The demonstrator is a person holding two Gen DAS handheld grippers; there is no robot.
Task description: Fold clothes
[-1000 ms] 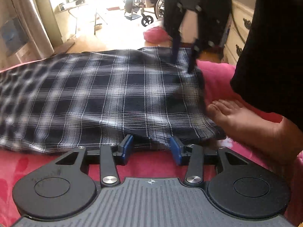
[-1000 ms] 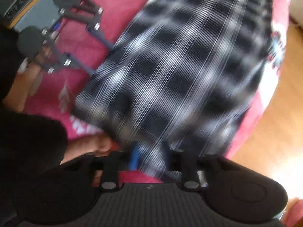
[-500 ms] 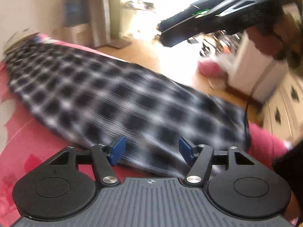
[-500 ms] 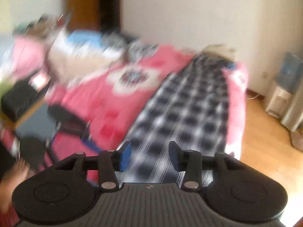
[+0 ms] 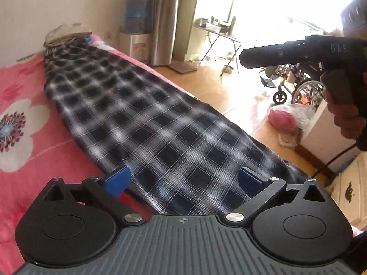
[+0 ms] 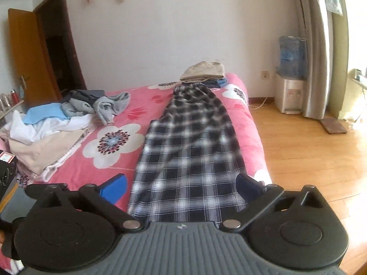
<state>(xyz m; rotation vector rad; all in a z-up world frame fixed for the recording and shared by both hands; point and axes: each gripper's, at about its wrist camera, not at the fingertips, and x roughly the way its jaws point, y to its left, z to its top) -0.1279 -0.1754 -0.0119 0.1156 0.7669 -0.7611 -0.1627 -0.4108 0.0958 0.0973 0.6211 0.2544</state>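
Jaws on the left hand-held gripper (image 5: 182, 180) and the right hand-held gripper (image 6: 181, 186) are opening wide, gripping nothing, both raised above the near end of the checked trousers (image 6: 188, 151). The trousers lie flat lengthwise along the right edge of the bed (image 6: 146, 96), the waistband touching folded clothes (image 6: 203, 72) at the far edge. A loose clothes pile (image 6: 57, 126) sits along the left edge.

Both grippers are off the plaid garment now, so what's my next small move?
Probably lower both grippers to the near hem of the plaid garment and pinch its corners. It lies full length on the pink bedspread, and both grippers' jaws are opening with nothing gripped.
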